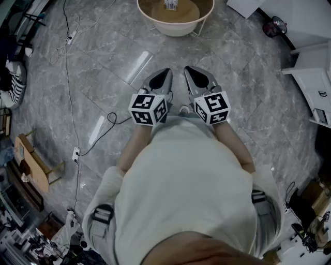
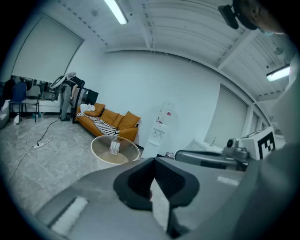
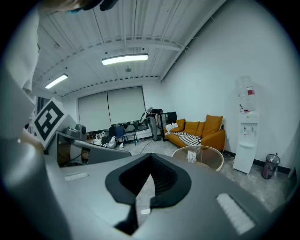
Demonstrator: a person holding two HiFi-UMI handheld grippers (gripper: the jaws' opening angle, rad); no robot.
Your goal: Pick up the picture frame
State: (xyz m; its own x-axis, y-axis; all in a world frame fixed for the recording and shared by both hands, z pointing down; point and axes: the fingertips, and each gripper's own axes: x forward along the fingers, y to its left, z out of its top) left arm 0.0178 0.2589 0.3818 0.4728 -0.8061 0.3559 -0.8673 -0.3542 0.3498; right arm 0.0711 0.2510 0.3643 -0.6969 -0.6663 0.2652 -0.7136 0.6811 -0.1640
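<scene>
Head view, picture frame: a small upright thing stands near the middle of the round counter. I judge it is the picture frame, but it is too small to be sure.
Head view, step in hand: the approach. Both grippers are well short of the round counter, so the person should first walk up to it and open the jaws only when close to the frame.
Head view, floor cable: a dark cable lies on the floor, well away from the round counter and to the person's left. A straight walk ahead avoids it.
Head view, left gripper and right gripper: they are held side by side before the body, with the tips toward the round counter and a little downward.

Left gripper view, picture frame: it stands on the round counter, which is left of the jaw tips in the picture.
Left gripper view, advice: turn this gripper toward the counter's middle. The frame looks thin and may tip, so take it by one side edge and close slowly.
Left gripper view, jaws: the pads are pressed together with nothing between them.

Right gripper view, picture frame: it stands on the round counter, which is right of the jaw tips. An orange sofa is behind the counter.
Right gripper view, jaws: they are closed on each other and empty. They must open before the frame is reached.
</scene>
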